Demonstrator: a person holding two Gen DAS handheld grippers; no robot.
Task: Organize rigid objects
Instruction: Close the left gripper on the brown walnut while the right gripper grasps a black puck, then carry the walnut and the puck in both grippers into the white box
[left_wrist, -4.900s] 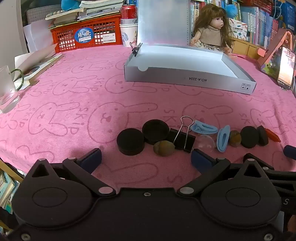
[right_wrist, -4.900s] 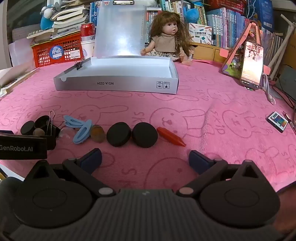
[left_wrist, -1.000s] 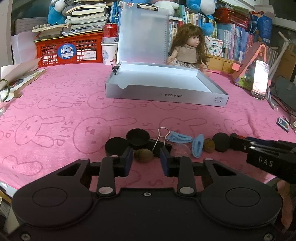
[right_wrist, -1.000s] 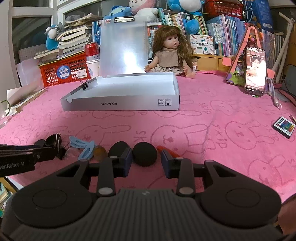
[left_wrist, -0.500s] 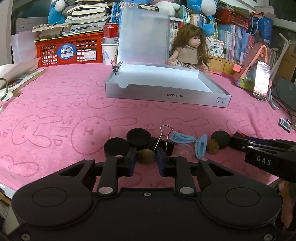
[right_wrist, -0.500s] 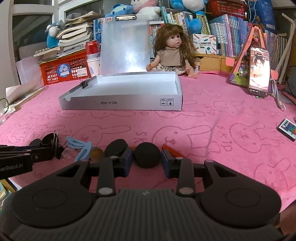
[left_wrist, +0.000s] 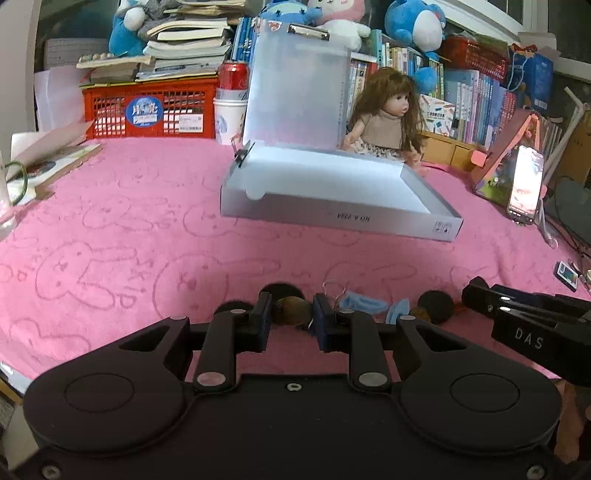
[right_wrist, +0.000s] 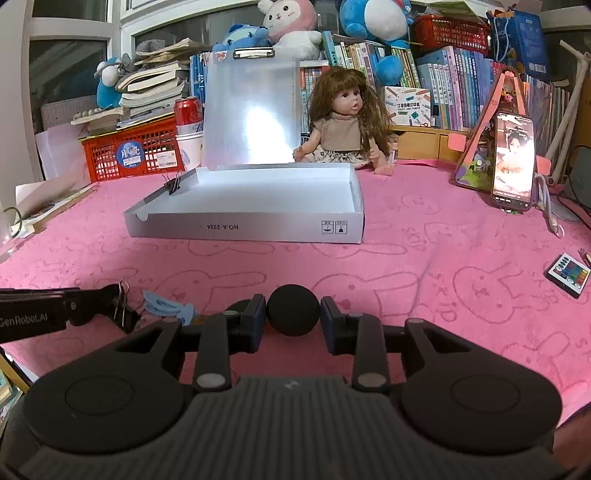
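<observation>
Grips on both sides now! Half a second back the fingers were only closing in; now the left hand-held gripper (left_wrist: 291, 317) is clenched on the brown stone (left_wrist: 291, 311), and the right hand-held gripper (right_wrist: 293, 319) has its pads tight against a black disc (right_wrist: 293, 309). Both pieces look raised a touch off the pink worktop (right_wrist: 424, 258) compared with a moment ago, though the stone's underside is hidden, so that's a judgement. Left behind in the near row: two more discs (left_wrist: 281, 291), a binder clip (right_wrist: 123, 308), blue clips (left_wrist: 364, 303) and another disc (left_wrist: 436, 301). Beyond, at the far middle of the worktop, the white box (right_wrist: 243, 229) sits open-topped and bare inside, well apart from the row. With two objects secured, carrying them across to that box seems the next call.
</observation>
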